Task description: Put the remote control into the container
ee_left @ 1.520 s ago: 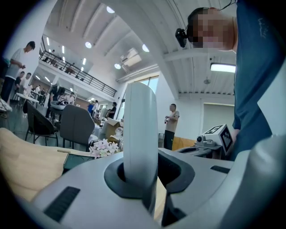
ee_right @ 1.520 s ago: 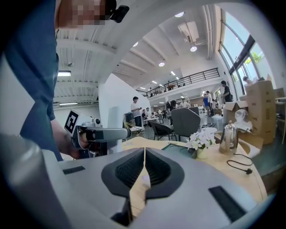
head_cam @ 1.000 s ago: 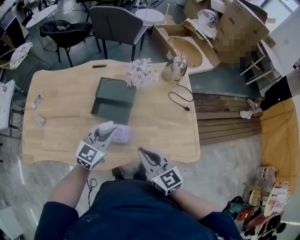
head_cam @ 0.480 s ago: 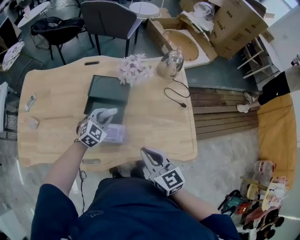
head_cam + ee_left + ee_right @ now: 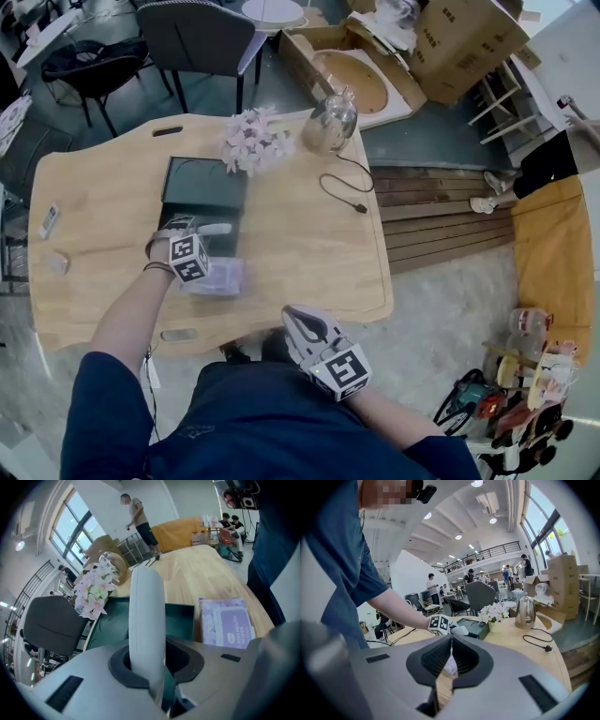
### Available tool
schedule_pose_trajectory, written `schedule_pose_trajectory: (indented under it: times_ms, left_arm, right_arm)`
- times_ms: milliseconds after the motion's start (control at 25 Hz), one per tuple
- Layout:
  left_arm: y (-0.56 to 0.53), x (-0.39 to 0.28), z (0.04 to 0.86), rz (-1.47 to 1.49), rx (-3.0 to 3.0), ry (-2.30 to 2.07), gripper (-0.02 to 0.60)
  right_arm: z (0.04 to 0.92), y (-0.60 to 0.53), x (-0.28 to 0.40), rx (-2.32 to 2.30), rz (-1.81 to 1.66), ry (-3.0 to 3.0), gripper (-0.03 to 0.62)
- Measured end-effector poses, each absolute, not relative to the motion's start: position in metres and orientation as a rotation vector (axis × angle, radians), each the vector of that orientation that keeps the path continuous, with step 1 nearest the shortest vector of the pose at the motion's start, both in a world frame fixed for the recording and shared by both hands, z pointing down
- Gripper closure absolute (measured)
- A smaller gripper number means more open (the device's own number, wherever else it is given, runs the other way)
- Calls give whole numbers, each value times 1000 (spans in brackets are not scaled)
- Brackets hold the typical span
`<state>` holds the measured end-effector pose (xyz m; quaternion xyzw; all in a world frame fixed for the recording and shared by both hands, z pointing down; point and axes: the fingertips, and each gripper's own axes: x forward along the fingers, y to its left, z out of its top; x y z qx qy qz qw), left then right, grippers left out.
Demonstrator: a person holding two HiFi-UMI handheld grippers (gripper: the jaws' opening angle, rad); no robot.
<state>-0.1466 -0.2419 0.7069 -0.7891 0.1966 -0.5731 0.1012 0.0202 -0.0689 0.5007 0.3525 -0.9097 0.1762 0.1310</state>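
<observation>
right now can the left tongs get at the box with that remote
Probably yes. The left tongs hold the remote over the near end of the open box, with nothing seen between them; the wipes lie beside it, out of the way.

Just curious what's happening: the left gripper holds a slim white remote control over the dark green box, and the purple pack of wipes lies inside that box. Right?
Not quite. The purple pack of wipes lies on the light wooden table beside the dark green box, not inside it, as the left gripper view shows. The rest holds.
</observation>
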Motion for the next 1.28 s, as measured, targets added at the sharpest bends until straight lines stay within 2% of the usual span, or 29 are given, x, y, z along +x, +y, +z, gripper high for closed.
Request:
schedule_pose_trajectory:
  times_ms: [480, 1160, 1280]
  left_arm:
    - [-267, -157, 757, -1903, -2091, 351, 502]
    - [-262, -163, 777, -2049, -2097, 232, 499]
    - [-258, -163, 776, -2087, -2113, 196, 464]
  right_arm:
    - [511, -74, 19, 1018, 512, -2613, 574]
    - [519, -68, 23, 1052, 539, -2574, 574]
    - [518, -68, 24, 1051, 535, -2575, 574]
